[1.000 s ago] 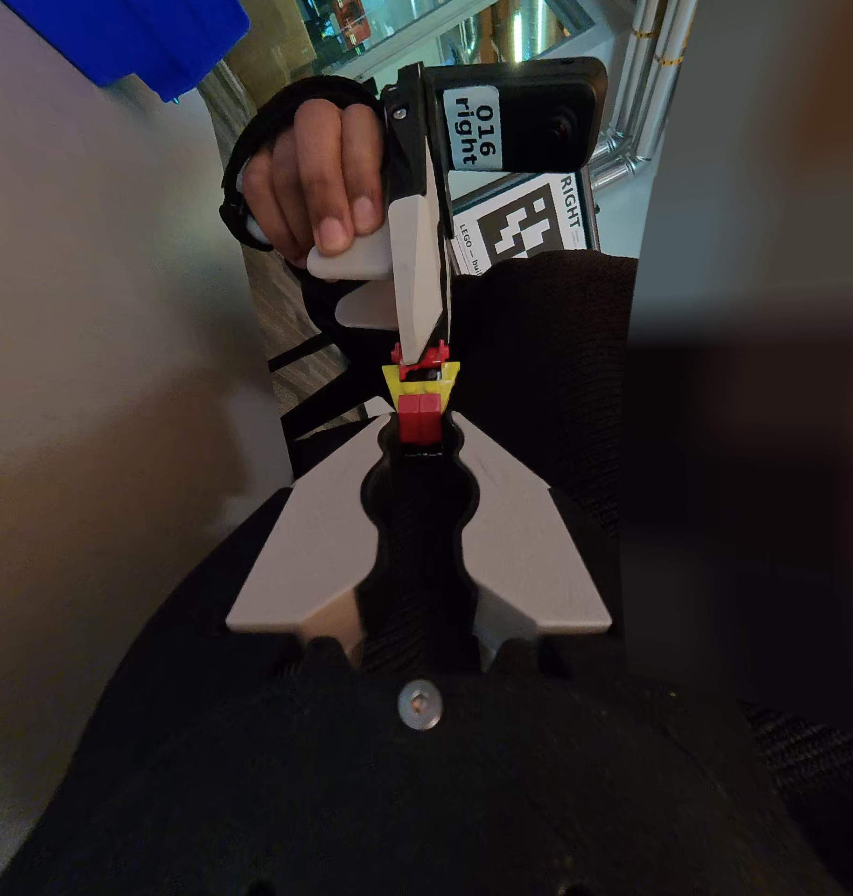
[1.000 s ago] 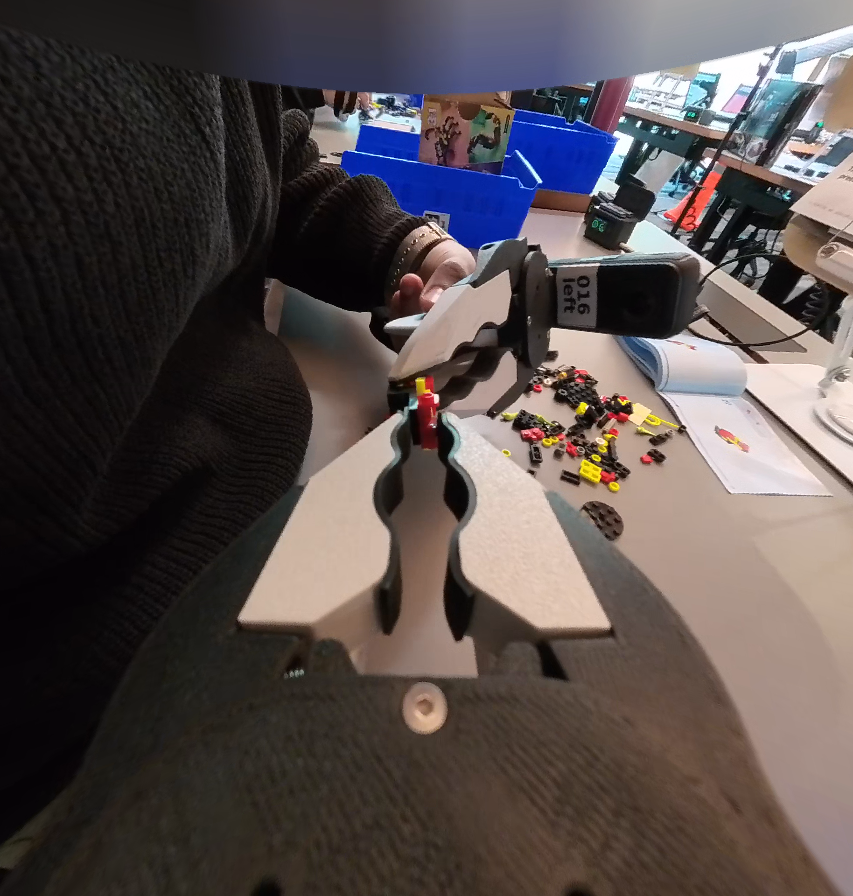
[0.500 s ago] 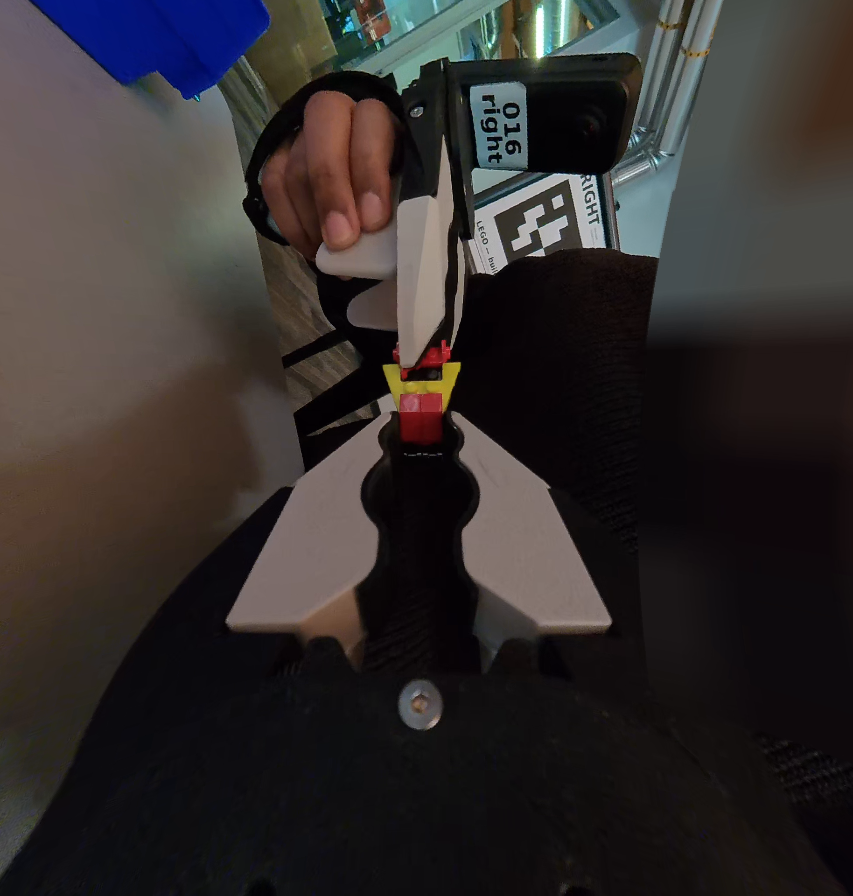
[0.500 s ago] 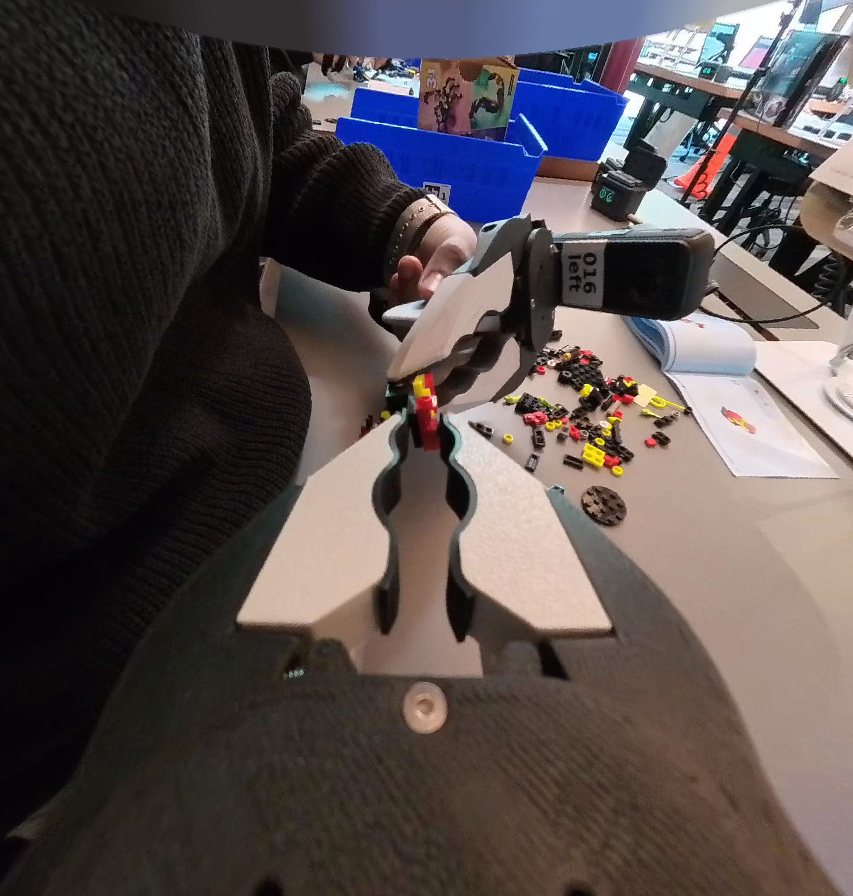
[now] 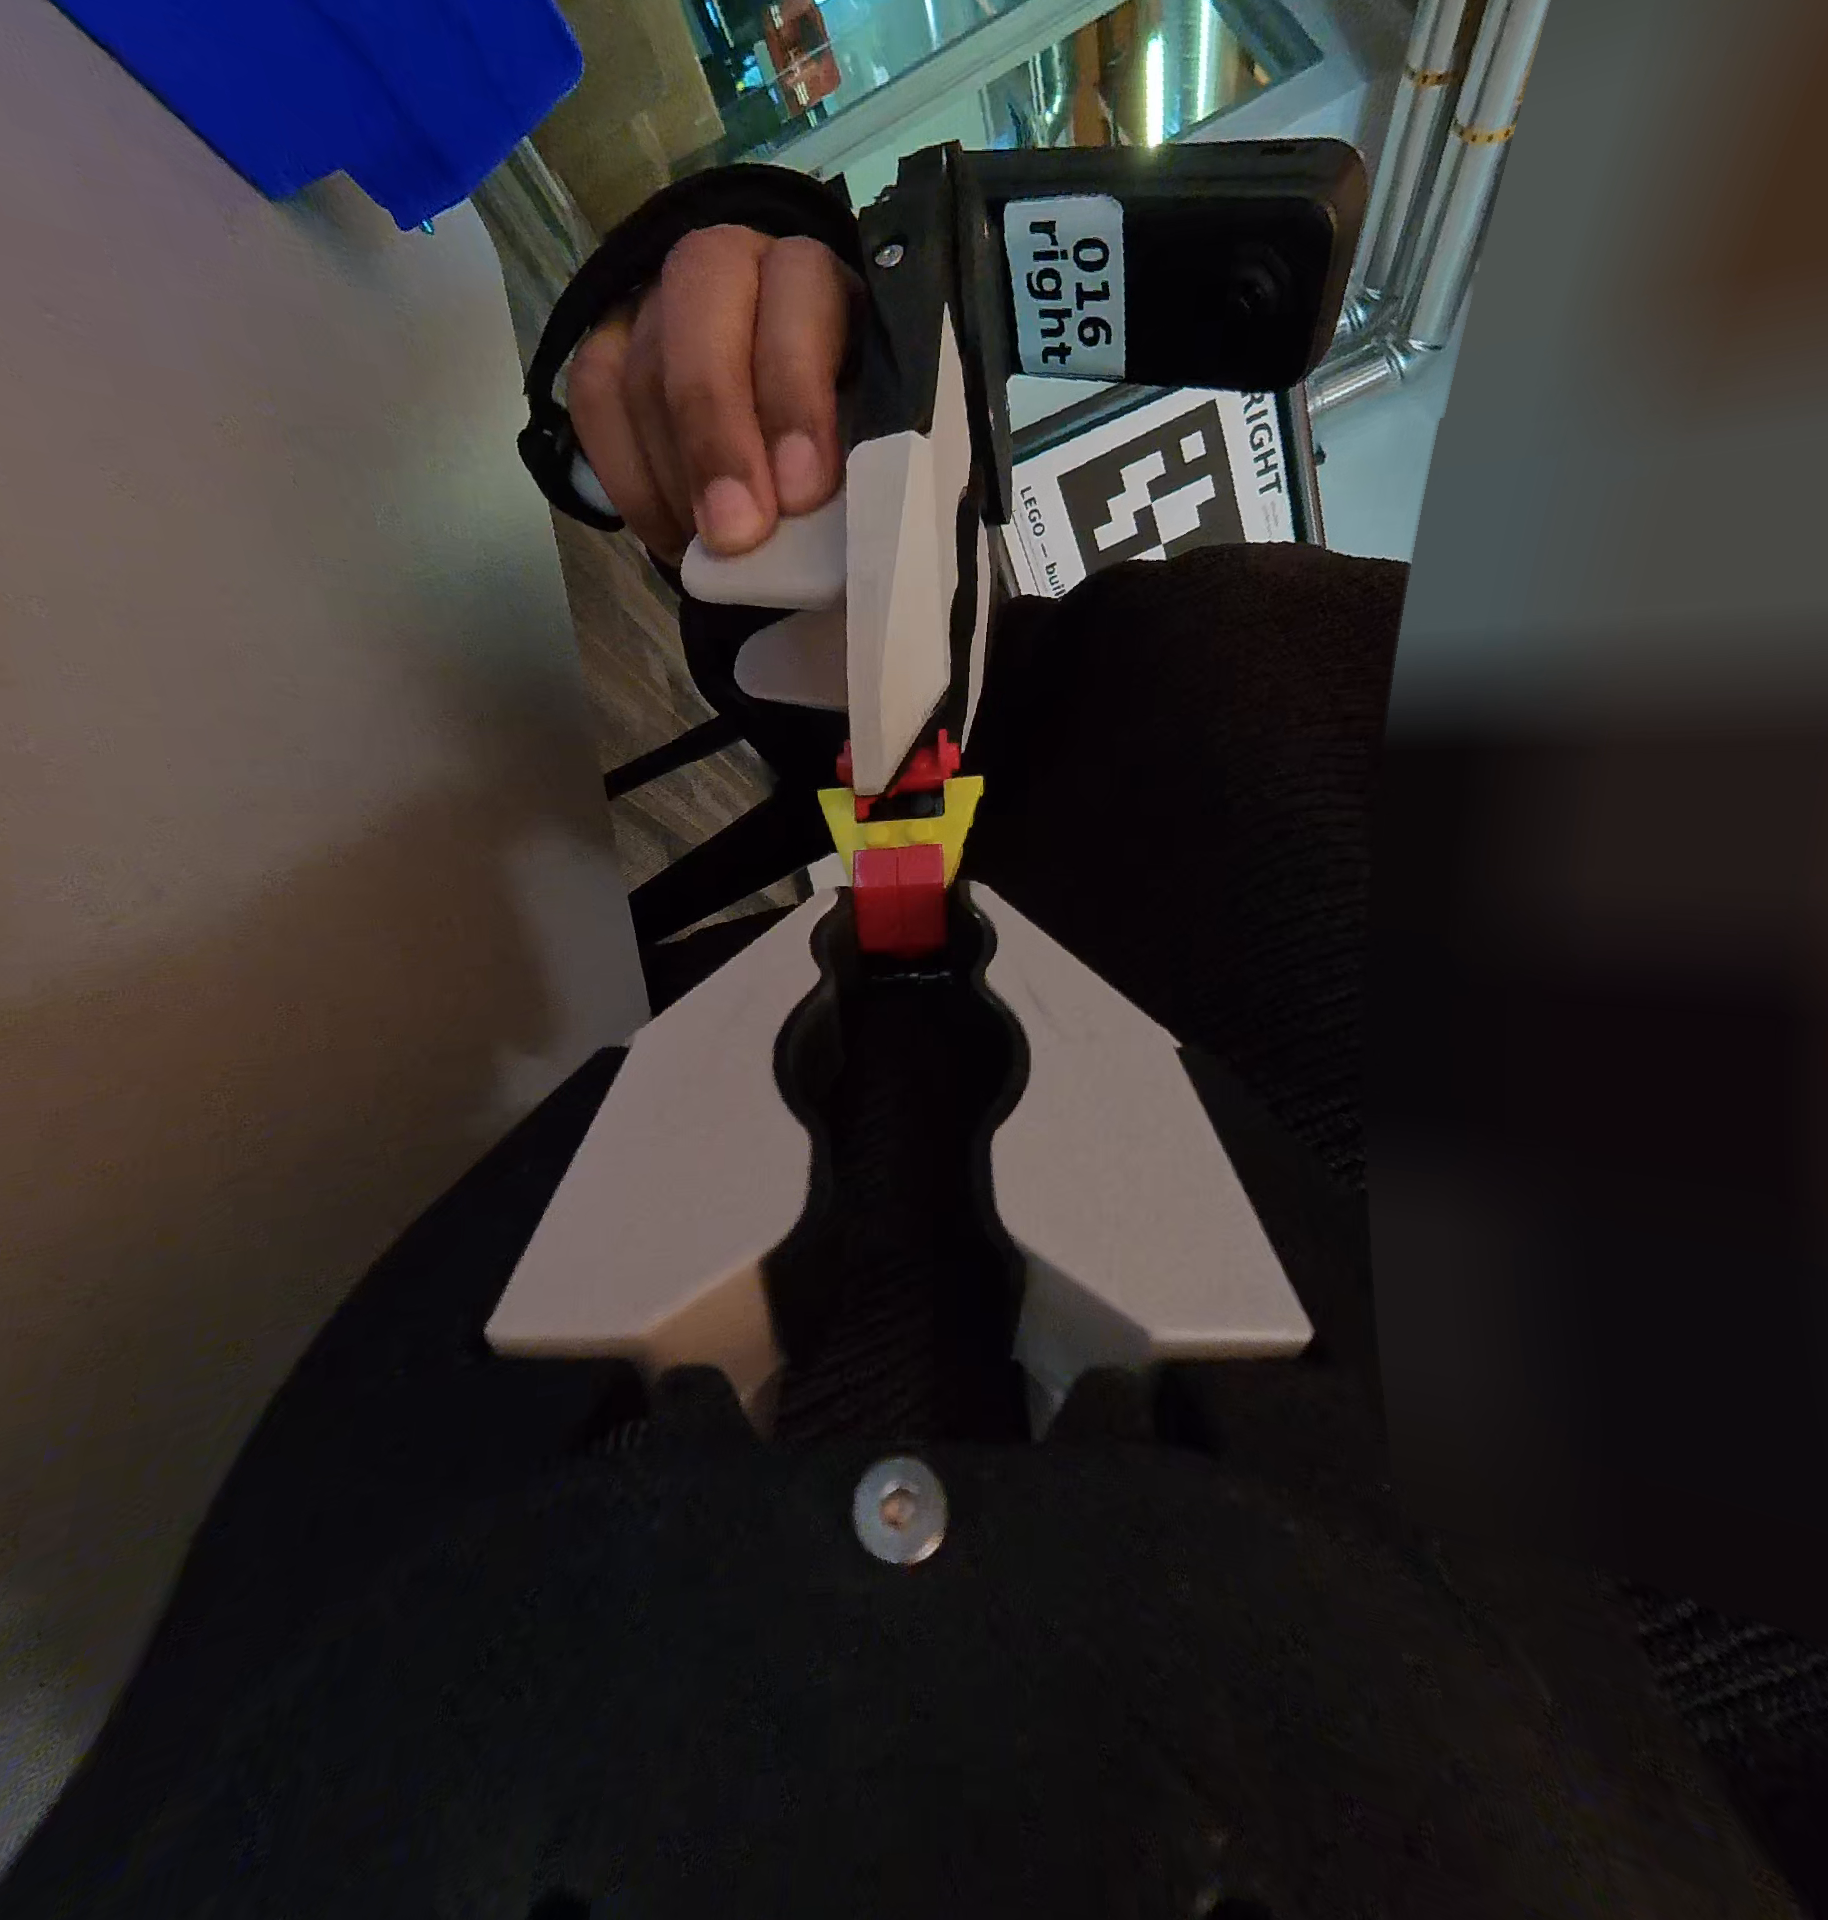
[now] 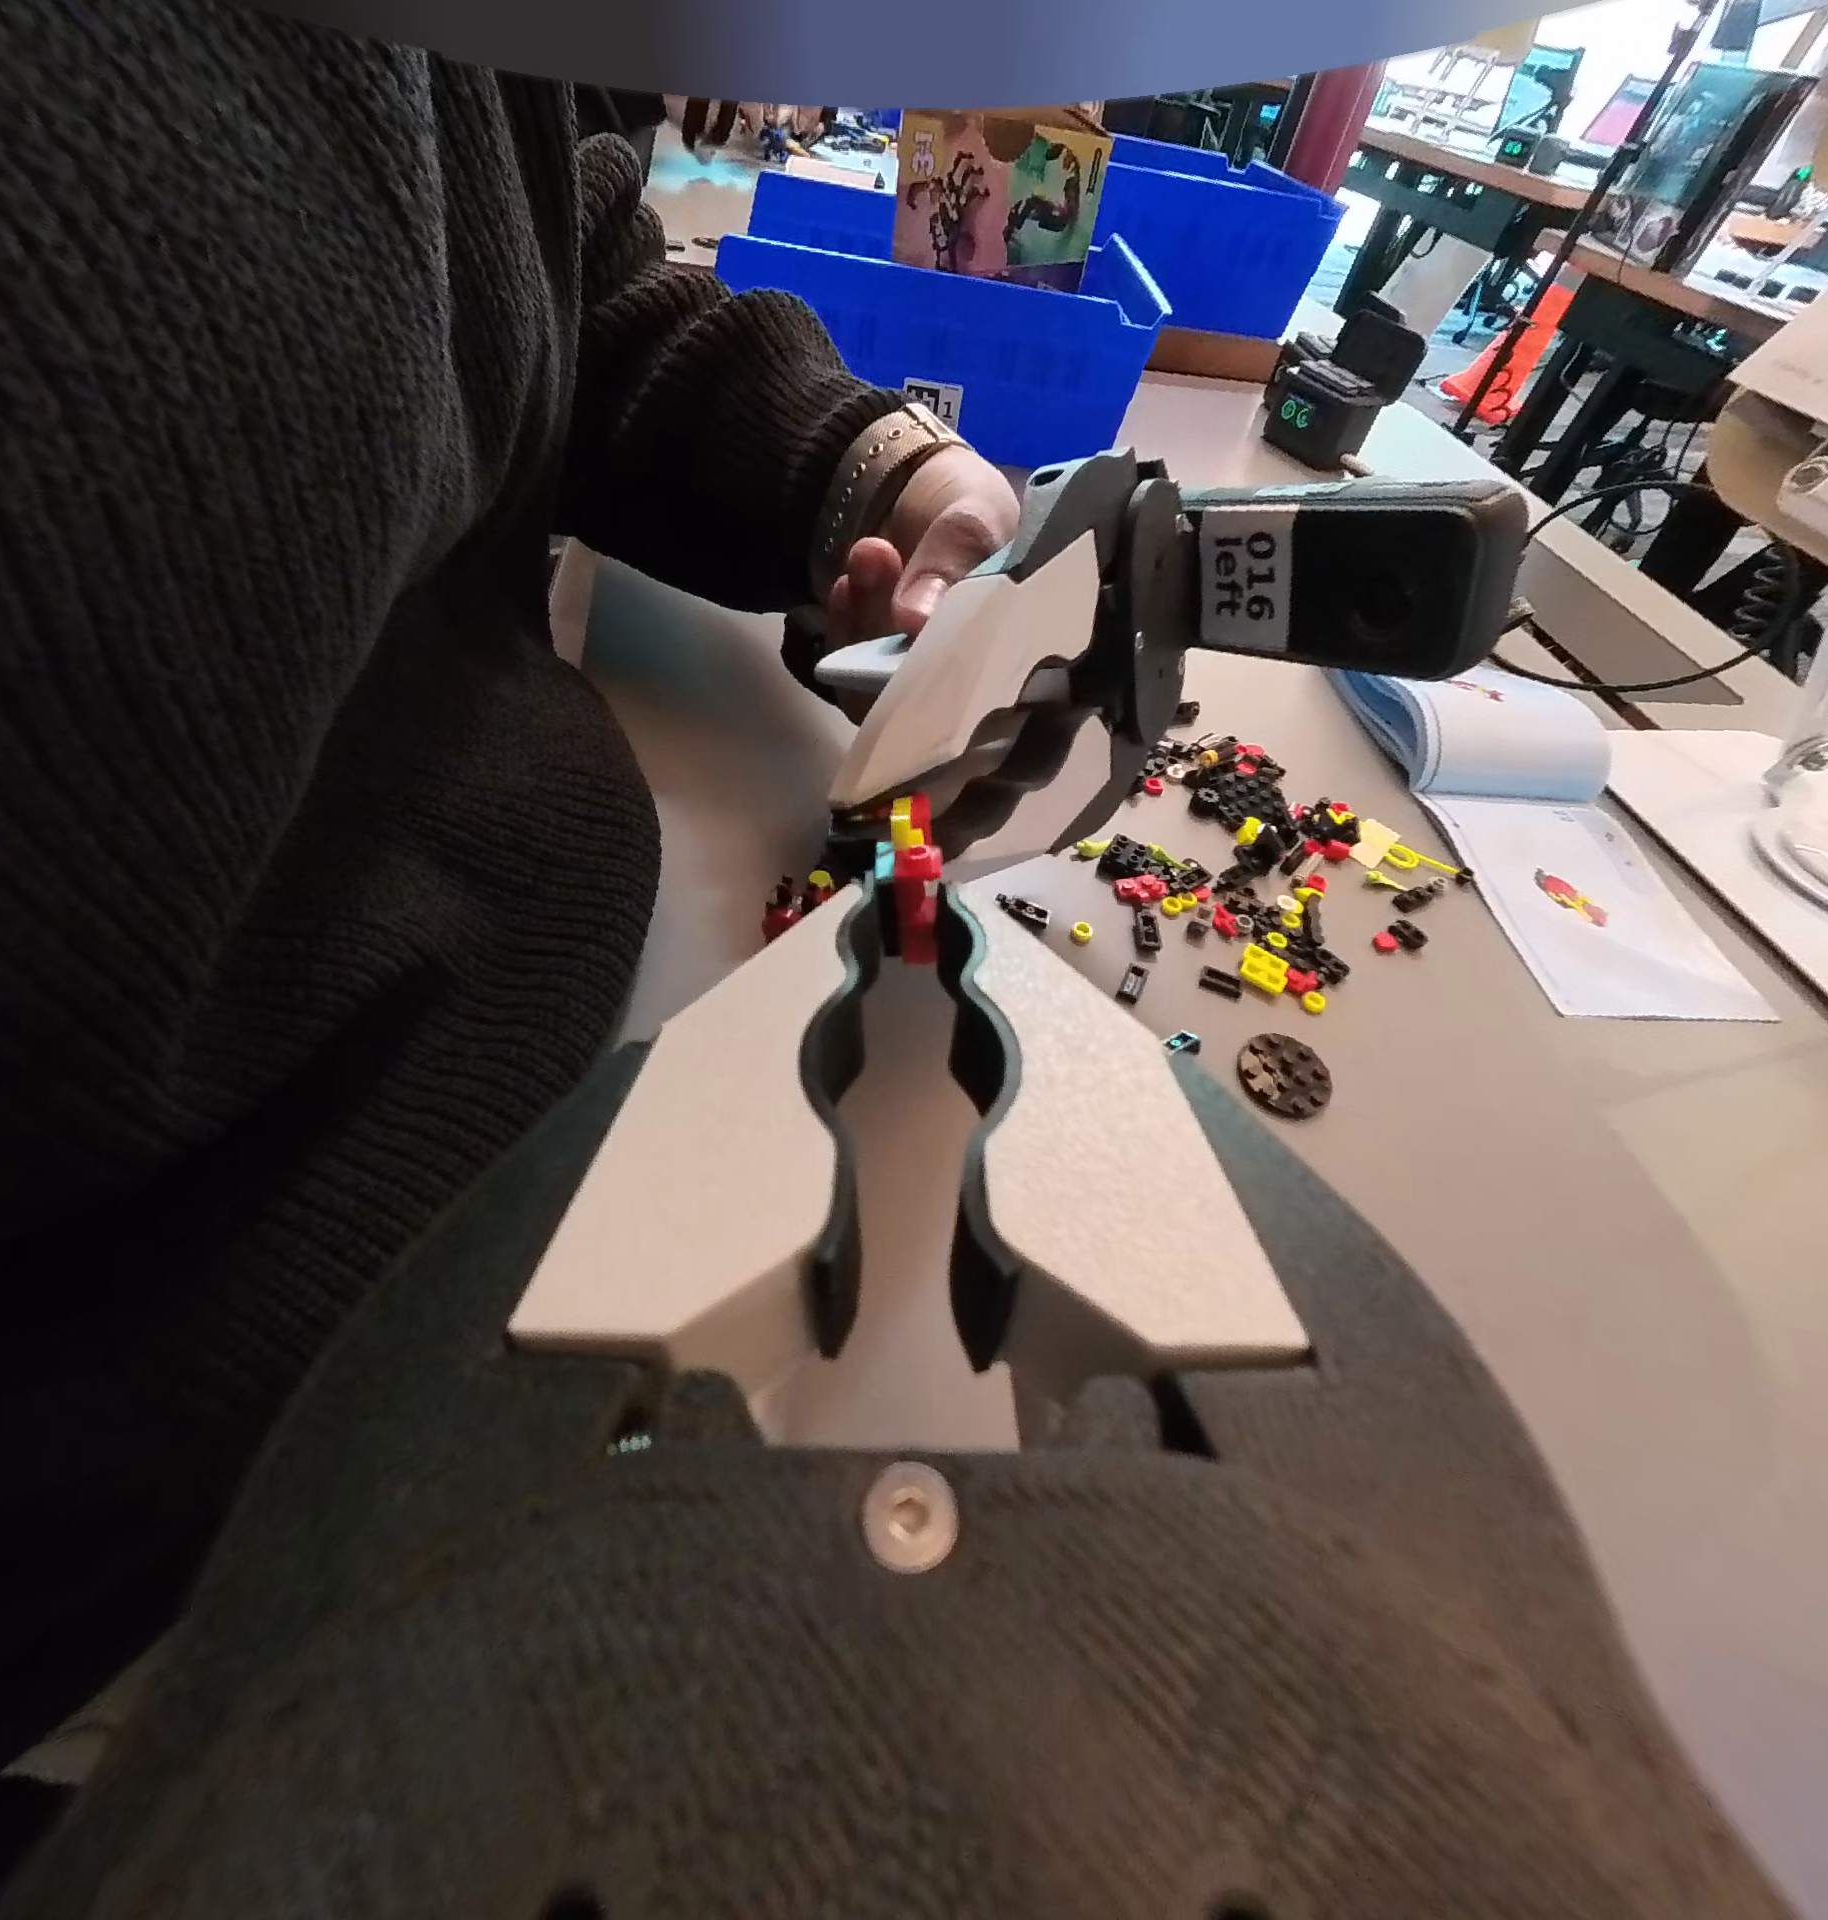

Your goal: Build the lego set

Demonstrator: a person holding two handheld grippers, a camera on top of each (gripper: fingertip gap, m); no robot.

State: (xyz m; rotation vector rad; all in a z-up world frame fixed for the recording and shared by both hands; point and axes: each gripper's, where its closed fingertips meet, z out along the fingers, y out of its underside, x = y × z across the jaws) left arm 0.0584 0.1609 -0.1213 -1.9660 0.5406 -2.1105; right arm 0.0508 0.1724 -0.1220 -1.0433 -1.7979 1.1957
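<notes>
Your desk [image 6: 1512, 1299] shows only in the right wrist view: grey, carrying two blue bins [image 6: 941, 312] with a printed carton [image 6: 993, 197] at the far edge, an open instruction booklet [image 6: 1533, 790] bearing print you needn't read, and a scatter of loose black, red and yellow pieces [image 6: 1232, 883], a round black plate [image 6: 1284, 1075] nearest you. The left wrist view instead shows a white card with a black square marker [image 5: 1149, 488] behind your right hand [image 5: 723, 405]. Both cameras carry white stickers with writing. Your left gripper [image 5: 902, 914] is nearly closed, pinching the red base of the small lego build [image 5: 899, 862], held in the air above the desk edge. Your right gripper [image 6: 908, 904] is closed down on the same build's red end from the opposite side
</notes>
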